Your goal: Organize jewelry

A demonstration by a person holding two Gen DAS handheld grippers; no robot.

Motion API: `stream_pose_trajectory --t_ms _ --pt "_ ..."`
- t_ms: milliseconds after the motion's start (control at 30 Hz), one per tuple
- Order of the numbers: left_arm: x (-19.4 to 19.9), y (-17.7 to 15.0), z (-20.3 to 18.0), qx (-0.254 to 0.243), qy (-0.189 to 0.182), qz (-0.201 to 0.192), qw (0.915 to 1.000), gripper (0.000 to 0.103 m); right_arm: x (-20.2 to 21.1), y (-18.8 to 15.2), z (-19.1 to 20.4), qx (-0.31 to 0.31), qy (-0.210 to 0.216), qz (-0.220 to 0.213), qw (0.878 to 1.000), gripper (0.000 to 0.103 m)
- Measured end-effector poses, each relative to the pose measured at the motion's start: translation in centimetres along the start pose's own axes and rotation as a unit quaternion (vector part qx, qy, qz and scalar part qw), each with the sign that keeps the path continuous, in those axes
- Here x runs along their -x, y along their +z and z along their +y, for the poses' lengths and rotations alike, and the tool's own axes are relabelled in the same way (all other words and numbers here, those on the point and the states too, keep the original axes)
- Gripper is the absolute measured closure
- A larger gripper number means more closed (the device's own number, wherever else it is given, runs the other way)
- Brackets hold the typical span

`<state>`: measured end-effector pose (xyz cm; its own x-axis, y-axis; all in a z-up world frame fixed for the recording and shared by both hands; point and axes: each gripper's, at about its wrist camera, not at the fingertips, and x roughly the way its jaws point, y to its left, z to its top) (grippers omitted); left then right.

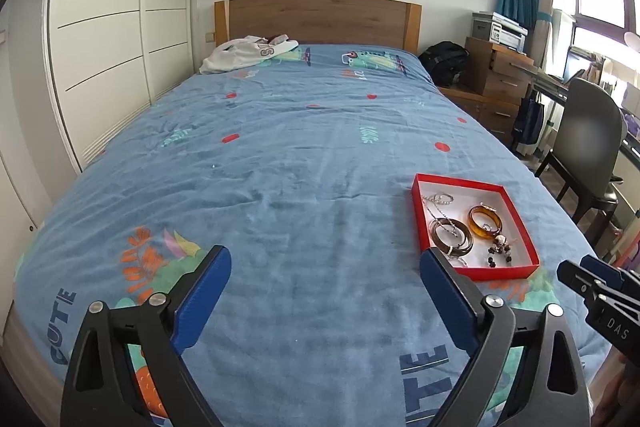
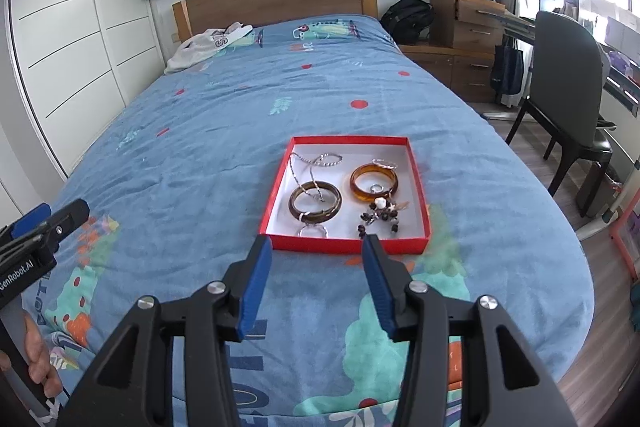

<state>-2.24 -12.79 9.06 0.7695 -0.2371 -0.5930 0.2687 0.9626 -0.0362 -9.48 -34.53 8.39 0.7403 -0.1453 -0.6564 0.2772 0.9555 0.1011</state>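
Observation:
A shallow red box (image 2: 280, 187) with a white floor lies on the blue bedspread (image 2: 224, 147). In it lie a brown bangle (image 2: 298, 213), an amber bangle (image 2: 394, 183), a silver chain (image 2: 316, 159), a small silver ring (image 2: 376, 188), a clear ring (image 2: 314, 231) and a dark bead piece (image 2: 378, 217). My right gripper (image 2: 318, 251) is open and empty, just short of the box's near wall. My left gripper (image 1: 326, 263) is open and empty, left of the box (image 1: 516, 271). The bangles (image 1: 485, 223) show there too.
A white garment (image 1: 240, 55) lies by the wooden headboard (image 1: 316, 17). White wardrobe doors (image 1: 108, 39) run along the left. A black bag (image 1: 446, 61), wooden drawers (image 1: 500, 75), a printer (image 1: 500, 29) and a dark chair (image 2: 568, 99) stand right of the bed.

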Motion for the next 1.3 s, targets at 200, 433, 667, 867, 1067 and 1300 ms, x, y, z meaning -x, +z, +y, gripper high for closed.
stream_pose_trajectory --t_ms 200,433,667,867,1067,1300 --pt "-0.6 -0.8 -0.2 -0.001 -0.002 0.007 1.0000 0.006 -0.7 -1.0 -0.4 -0.006 -0.003 0.005 1.000 0.039" --pt "-1.9 -1.9 -0.9 -0.009 -0.010 0.024 0.9996 0.005 -1.9 -2.2 -0.9 -0.011 -0.015 0.013 1.000 0.036" --pt "-3.3 -2.5 -1.7 -0.017 -0.018 0.038 0.9990 0.005 -3.1 -2.9 -0.9 0.000 -0.019 0.020 1.000 0.035" --pt "-4.3 -2.9 -2.2 -0.018 -0.023 0.050 0.9983 0.005 -3.6 -3.0 -1.2 -0.005 -0.015 0.023 1.000 0.035" --pt "-5.1 -3.4 -2.4 -0.018 -0.025 0.059 0.9978 0.005 -4.2 -3.2 -1.7 -0.010 -0.017 0.027 0.999 0.035" --pt "-5.7 -3.7 -2.4 -0.016 -0.031 0.069 0.9971 0.005 -4.8 -3.8 -2.1 -0.012 -0.022 0.036 0.999 0.035"
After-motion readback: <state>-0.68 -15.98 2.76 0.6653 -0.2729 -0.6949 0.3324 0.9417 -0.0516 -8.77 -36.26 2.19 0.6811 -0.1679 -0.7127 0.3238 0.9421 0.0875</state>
